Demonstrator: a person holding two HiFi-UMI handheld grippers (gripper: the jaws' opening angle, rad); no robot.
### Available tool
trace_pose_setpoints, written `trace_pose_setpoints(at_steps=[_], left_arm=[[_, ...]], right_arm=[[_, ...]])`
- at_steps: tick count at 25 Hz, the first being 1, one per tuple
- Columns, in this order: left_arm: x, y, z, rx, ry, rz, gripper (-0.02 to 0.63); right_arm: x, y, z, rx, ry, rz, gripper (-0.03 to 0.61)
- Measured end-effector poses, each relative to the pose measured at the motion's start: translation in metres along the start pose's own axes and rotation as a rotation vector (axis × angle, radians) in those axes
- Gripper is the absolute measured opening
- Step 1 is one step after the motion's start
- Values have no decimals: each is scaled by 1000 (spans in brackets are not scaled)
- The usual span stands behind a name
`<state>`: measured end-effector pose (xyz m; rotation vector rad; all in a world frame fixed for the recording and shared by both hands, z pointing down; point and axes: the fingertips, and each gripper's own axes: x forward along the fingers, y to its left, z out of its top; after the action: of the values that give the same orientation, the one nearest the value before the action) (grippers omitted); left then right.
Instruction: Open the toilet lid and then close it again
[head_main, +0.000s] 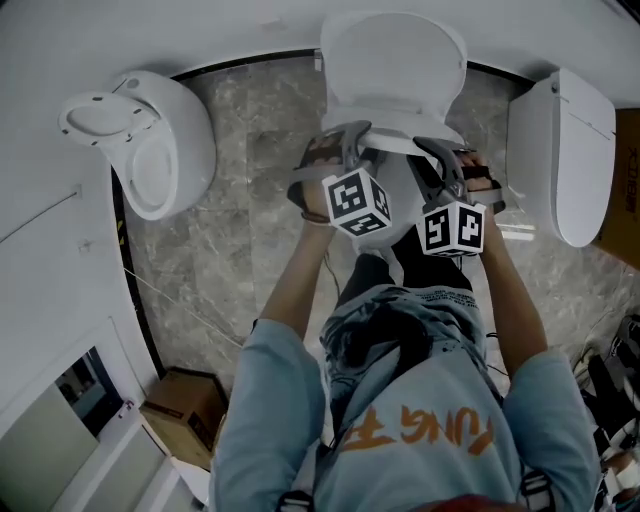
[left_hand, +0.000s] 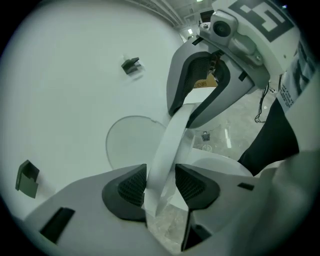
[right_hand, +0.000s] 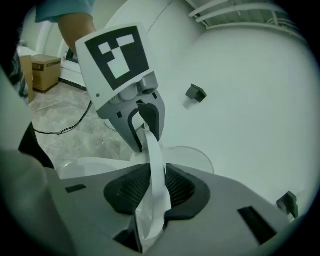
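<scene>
The white toilet lid (head_main: 393, 70) stands raised off the bowl at the top middle of the head view. Both grippers hold its front edge side by side. My left gripper (head_main: 345, 140) has its dark pads closed on the thin lid edge (left_hand: 170, 145), which runs up between them. My right gripper (head_main: 440, 152) grips the same edge a little to the right, its pads pressed flat on the lid rim (right_hand: 155, 160). Each gripper view shows the other: the right gripper (left_hand: 200, 107) further along the edge, and the left gripper (right_hand: 145, 127) with its marker cube.
A white fixture (head_main: 150, 140) stands on the grey marble floor (head_main: 240, 200) to the left and another white toilet (head_main: 565, 150) to the right. A cardboard box (head_main: 185, 405) sits at the lower left. Cables trail over the floor. A curved white wall lies behind the toilet.
</scene>
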<state>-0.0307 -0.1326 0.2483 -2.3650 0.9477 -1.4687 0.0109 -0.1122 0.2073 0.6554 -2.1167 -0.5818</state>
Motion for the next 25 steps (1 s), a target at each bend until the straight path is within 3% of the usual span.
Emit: trace_pose_setpoints(at_steps=[7,16,20,25], left_arm=[[44,71,29,-26,-50,-4,218],[98,135,44,-79,-80,-119,216],[115,150,46,-121,-132,-134,219],[136,172,45,-200,-148,-102,225]], right_arm=[[48,-84,-15,2,-30,-28,137],[107,-154,-34,83,-10,13,152],[126,-171,-45,185,-17,75,156],[149,-192,-53,219,-16,148,156]])
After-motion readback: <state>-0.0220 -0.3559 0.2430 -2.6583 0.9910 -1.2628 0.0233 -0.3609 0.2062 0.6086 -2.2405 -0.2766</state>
